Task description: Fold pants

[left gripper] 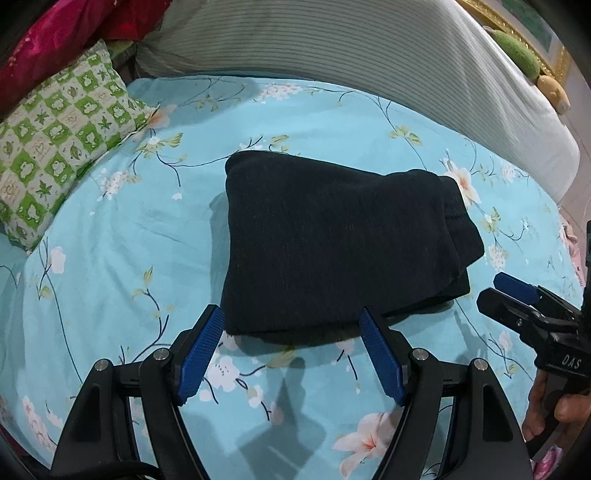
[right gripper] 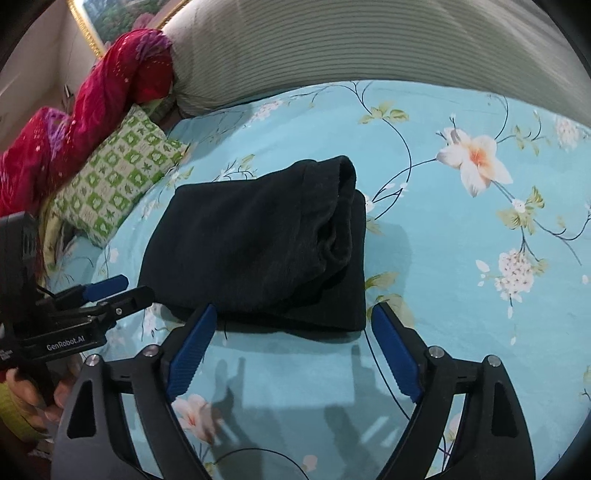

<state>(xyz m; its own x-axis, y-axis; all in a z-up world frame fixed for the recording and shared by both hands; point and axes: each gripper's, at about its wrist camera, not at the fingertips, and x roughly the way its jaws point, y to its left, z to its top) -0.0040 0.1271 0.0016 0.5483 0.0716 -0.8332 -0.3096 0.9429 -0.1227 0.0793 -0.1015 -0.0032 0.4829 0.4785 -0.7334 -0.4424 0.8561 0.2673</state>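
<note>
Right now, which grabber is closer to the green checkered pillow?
Left. The left gripper hangs open before the folded black pants, on the green checkered pillow side. The right gripper, also open, is on the pants' far side.

Black hand-held gripper (left gripper: 291,325), blue pads (left gripper: 201,356)

The folded pants (left gripper: 332,243) lie on the bedsheet (left gripper: 110,258), a pillow (left gripper: 62,136) to their left.

We were in a home bedroom: a bed spread with a light blue floral cotton sheet (left gripper: 110,229), a green-and-white checked pillow (left gripper: 62,147), a crumpled red patterned quilt (right gripper: 92,99), a ribbed grey-white bolster (left gripper: 332,48), and a gold-framed picture (right gripper: 86,27) on the wall.
</note>
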